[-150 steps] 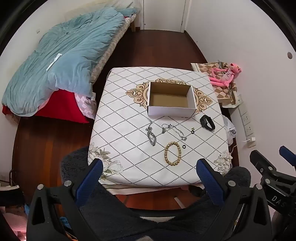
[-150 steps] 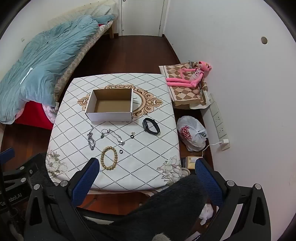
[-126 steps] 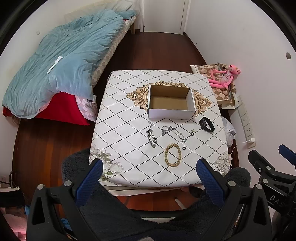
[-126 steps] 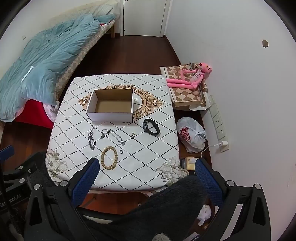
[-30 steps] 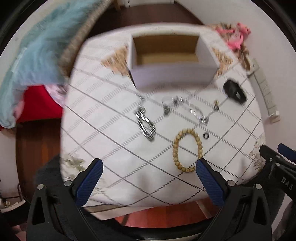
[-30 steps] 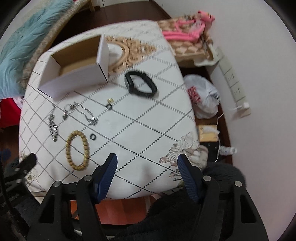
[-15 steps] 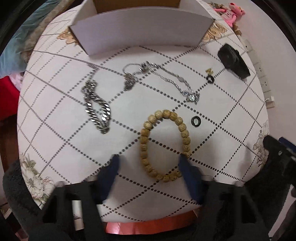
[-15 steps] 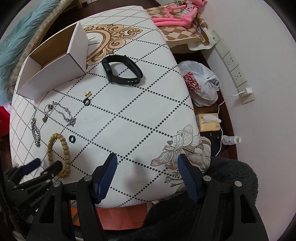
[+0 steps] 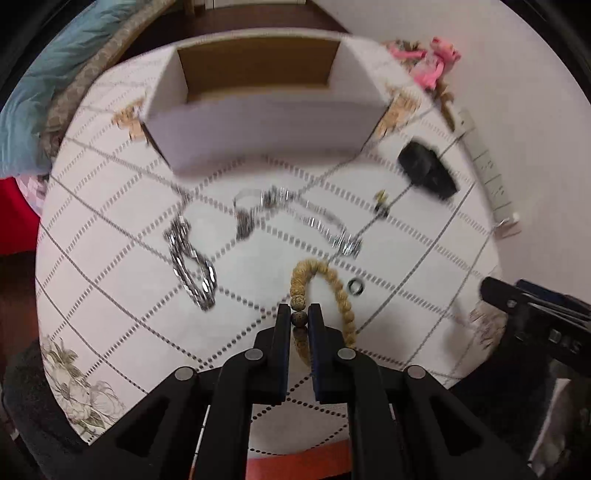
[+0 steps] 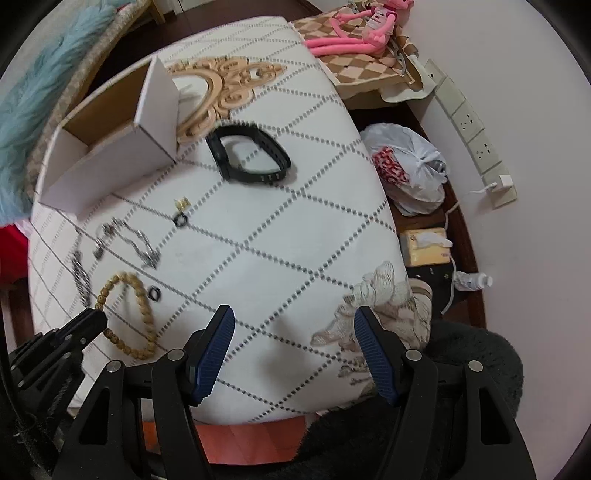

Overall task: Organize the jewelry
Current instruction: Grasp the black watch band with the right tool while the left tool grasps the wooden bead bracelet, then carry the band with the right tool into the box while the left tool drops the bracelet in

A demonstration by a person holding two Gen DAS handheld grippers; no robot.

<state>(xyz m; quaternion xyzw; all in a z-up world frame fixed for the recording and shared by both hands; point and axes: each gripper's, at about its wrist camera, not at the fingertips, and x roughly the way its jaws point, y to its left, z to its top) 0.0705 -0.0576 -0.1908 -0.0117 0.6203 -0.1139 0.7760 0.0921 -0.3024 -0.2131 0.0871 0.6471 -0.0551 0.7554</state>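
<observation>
My left gripper (image 9: 299, 319) is shut on the wooden bead bracelet (image 9: 334, 282), pinching its left side on the tablecloth; it also shows in the right wrist view (image 10: 142, 306). An open white cardboard box (image 9: 258, 122) stands at the back, empty. A thick silver chain (image 9: 192, 266), a thin silver necklace (image 9: 314, 218), a small black ring (image 9: 356, 286), a small gold piece (image 9: 380, 197) and a black band (image 9: 426, 170) lie on the table. My right gripper (image 10: 295, 350) is open and empty over the table's front right part.
The table (image 10: 295, 236) has a white diamond-patterned cloth. A bed with a blue quilt (image 9: 44, 96) is at the left. A pink plush toy (image 10: 354, 33), a plastic bag (image 10: 410, 170) and a wall socket strip (image 10: 469, 118) are at the right, off the table.
My left gripper moved down to the bead bracelet and shut on its left side. My right gripper came a little closer to the table and stayed open.
</observation>
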